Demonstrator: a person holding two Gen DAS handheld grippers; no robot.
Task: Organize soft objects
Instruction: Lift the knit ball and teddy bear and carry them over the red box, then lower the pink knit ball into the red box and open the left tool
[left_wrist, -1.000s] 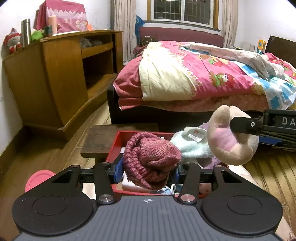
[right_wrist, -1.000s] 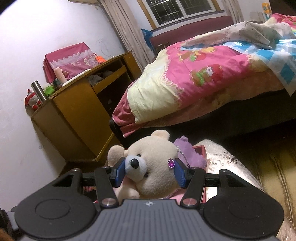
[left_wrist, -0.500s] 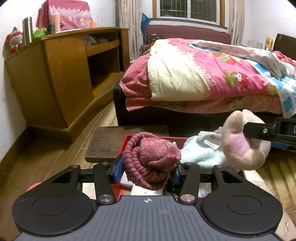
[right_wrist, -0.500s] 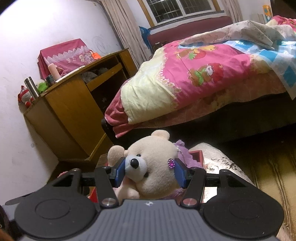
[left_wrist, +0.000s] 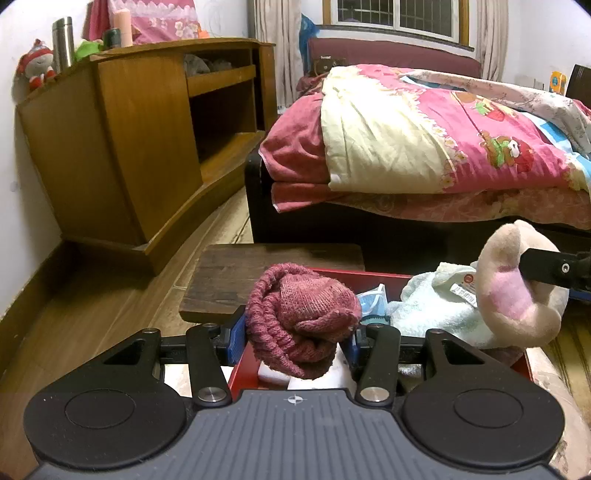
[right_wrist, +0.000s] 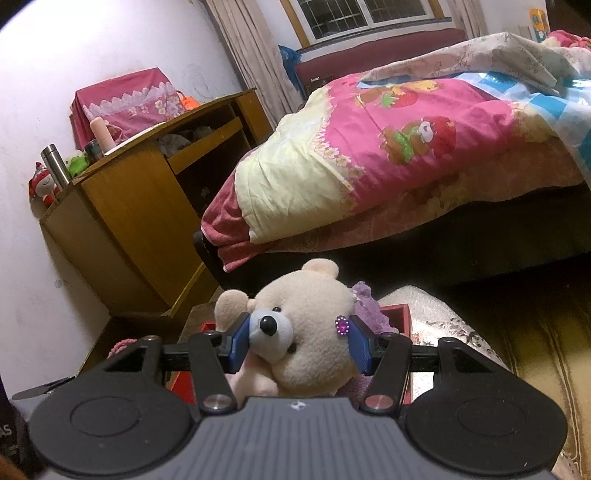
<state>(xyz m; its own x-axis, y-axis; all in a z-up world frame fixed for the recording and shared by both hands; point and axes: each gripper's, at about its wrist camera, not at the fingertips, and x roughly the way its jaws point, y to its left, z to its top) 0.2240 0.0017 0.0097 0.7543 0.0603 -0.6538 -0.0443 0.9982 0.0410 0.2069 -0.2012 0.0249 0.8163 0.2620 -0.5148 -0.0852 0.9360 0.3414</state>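
My left gripper (left_wrist: 293, 341) is shut on a dark pink knitted hat (left_wrist: 301, 317), held just above the near left part of a red tray (left_wrist: 373, 274). In that tray lie a pale blue towel (left_wrist: 432, 310), a blue face mask (left_wrist: 373, 300) and white items under the hat. My right gripper (right_wrist: 297, 345) is shut on the head of a cream teddy bear (right_wrist: 310, 339), above the red tray (right_wrist: 400, 314) and a purple soft thing (right_wrist: 364, 304). In the left wrist view the bear's back (left_wrist: 517, 288) hangs at the tray's right end.
A dark wooden board (left_wrist: 266, 273) lies on the floor beyond the tray. A wooden cabinet (left_wrist: 140, 147) stands at the left wall with a flask and small toys on top. A bed with pink quilts (left_wrist: 424, 147) fills the back right. A patterned cushion (right_wrist: 443, 321) borders the tray's right side.
Both grippers have moved forward and slightly down over the tray, with the hat and the bear still held. The cabinet and the bed look nearer now.
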